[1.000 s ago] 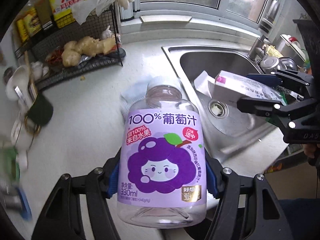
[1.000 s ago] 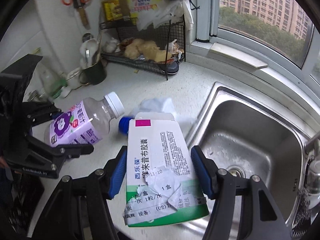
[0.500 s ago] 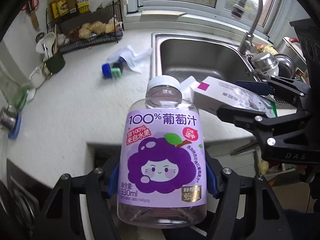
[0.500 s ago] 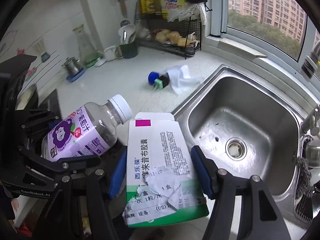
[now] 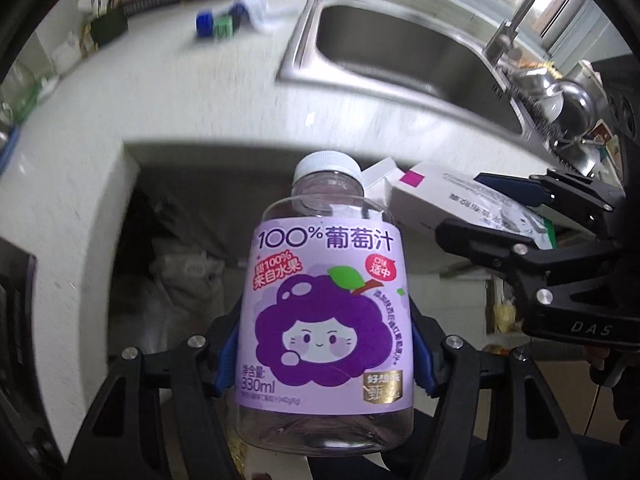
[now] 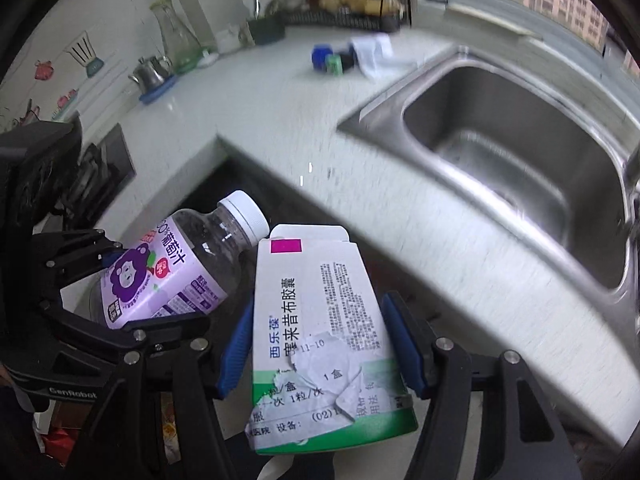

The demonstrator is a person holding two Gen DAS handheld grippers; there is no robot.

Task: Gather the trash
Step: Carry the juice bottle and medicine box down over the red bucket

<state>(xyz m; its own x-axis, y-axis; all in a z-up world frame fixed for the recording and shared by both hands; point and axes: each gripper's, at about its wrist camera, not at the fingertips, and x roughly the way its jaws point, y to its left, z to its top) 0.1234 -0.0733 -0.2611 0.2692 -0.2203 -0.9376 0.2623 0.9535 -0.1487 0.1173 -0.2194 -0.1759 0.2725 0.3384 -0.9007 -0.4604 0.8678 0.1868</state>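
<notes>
Left gripper [image 5: 324, 356]: blue pads pinching the grape juice bottle [image 5: 326, 320] at its lower body, one pad on each side of the purple label. Long axis of bottle in line with the fingers; white cap toward 12 o'clock in the left wrist view, clear base toward 6 o'clock. Appears empty. Held off the edge of the white countertop [image 5: 168, 92], in front of the dark open space under it.

In the right wrist view, same bottle at 9 o'clock, long axis tilted, cap pointing toward 2 o'clock and ending just beside the top flap of the medicine box [image 6: 320, 340].

Right gripper [image 6: 322, 346]: blue pads clamped on the two long sides of the medicine box. Long axis of box along the fingers; open white flap with magenta square toward 12 o'clock, green band and torn paper label toward 6 o'clock. Also held off the countertop edge, in front of the steel sink [image 6: 520, 152].

On the countertop at 12 o'clock, well apart from both grippers: blue cap [image 6: 321, 57], small green item [image 6: 334, 65] touching it, crumpled white tissue [image 6: 374, 54] just beside these. Background blurred.
</notes>
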